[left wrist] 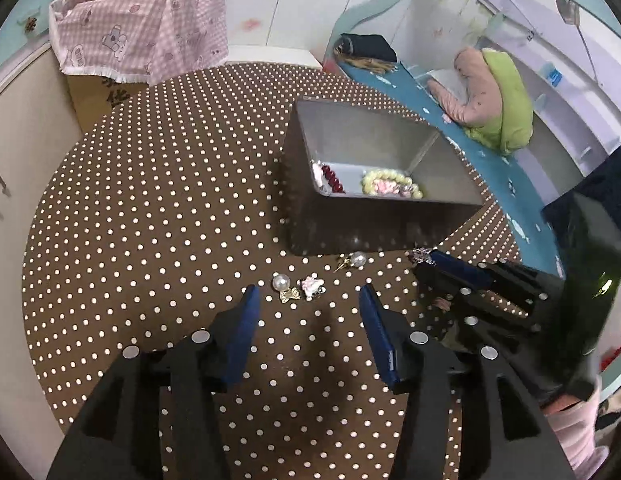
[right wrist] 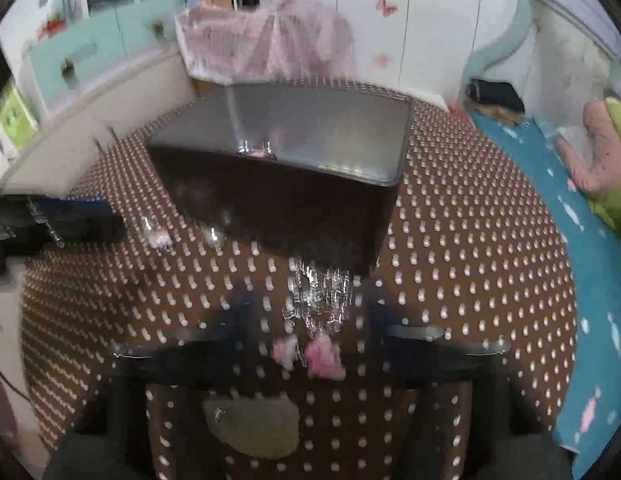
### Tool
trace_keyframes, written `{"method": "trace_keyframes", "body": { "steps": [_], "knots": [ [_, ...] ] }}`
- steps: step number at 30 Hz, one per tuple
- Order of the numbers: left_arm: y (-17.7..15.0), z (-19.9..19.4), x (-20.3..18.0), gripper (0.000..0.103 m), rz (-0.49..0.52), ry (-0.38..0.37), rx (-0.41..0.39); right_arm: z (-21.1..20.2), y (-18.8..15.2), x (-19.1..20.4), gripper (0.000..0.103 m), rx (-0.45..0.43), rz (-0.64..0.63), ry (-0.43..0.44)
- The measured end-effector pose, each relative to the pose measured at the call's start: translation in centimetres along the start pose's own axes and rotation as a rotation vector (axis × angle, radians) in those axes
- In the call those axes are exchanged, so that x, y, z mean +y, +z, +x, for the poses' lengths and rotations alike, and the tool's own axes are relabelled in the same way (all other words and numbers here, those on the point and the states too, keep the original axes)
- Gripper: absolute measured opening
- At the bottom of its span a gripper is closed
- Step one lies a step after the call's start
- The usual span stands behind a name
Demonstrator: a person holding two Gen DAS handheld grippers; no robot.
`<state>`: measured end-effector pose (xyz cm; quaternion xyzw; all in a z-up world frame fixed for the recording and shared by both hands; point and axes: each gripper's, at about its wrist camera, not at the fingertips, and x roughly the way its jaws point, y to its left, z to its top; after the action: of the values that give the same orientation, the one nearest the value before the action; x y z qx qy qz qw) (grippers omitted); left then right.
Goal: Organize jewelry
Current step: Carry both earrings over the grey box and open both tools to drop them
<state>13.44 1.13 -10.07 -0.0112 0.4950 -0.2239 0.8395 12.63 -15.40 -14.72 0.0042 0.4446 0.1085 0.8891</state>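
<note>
Left claw (left wrist: 308, 300): we hold it open, empty, above the tabletop (left wrist: 150, 200).
Pearl earring (left wrist: 284, 286): lies between our fingertips, just ahead, mid-frame.
Right claw (left wrist: 424, 258): closed on a sparkly piece (left wrist: 420, 254), nearer the box (left wrist: 374, 216).

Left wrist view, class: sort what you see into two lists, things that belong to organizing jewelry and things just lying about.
Belongs to the job:
- grey box
- red bead bracelet
- pale bead bracelet
- pearl earrings
- pink charm

Just lying about:
- pink checked cloth
- green and pink garment
- dark folded clothes
</note>
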Motion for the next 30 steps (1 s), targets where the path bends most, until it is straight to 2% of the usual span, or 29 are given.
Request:
{"method": "trace_keyframes", "body": {
  "steps": [2,4,5,6,7,8,9,11,14,20,24,30],
  "knots": [
    [-0.1,0.6,0.1,0.054,0.002,0.006,0.006,-0.2,-0.2,0.5,0.014,0.007,-0.030,-0.021],
    [-0.2,1.7,-0.1,0.055,0.015,0.041,0.011,-0.9,-0.7,0.6,0.006,-0.008,-0.007,-0.007],
    [-0.3,2.5,-0.2,0.055,0.026,0.057,0.016,-1.2,-0.9,0.6,0.006,-0.014,0.008,-0.008],
    [-0.4,2.5,-0.6,0.055,0.050,0.068,-0.020,-1.7,-1.1,0.6,0.006,-0.029,0.023,-0.015],
    [-0.6,2.8,-0.9,0.041,0.074,0.095,-0.015,-2.2,-1.2,0.5,0.006,-0.041,0.036,-0.016],
    [-0.8,2.9,-1.3,0.014,0.112,0.142,-0.021,-2.8,-1.3,0.4,0.006,-0.054,0.053,-0.013],
    [-0.9,2.9,-1.4,0.009,0.122,0.131,-0.015,-3.2,-1.5,0.2,0.006,-0.062,0.063,-0.008],
    [-1.0,2.8,-0.9,0.009,0.104,0.076,0.005,-4.3,-1.5,-0.5,0.006,-0.089,0.085,-0.022],
    [-1.0,2.2,-0.1,0.009,0.076,0.076,-0.015,-5.9,-1.2,-0.8,0.006,-0.127,0.101,-0.016],
    [-0.7,-0.7,1.0,0.009,0.045,0.003,-0.070,-8.3,-0.3,-1.3,0.006,-0.185,0.111,-0.018],
    [1.1,-2.8,0.7,0.009,0.036,-0.048,-0.112,-9.7,0.8,-1.8,0.006,-0.222,0.116,-0.023],
    [4.6,-5.8,-1.0,0.009,0.067,-0.055,-0.215,-12.0,3.7,-1.8,0.006,-0.309,0.108,-0.025]
  ]
}}
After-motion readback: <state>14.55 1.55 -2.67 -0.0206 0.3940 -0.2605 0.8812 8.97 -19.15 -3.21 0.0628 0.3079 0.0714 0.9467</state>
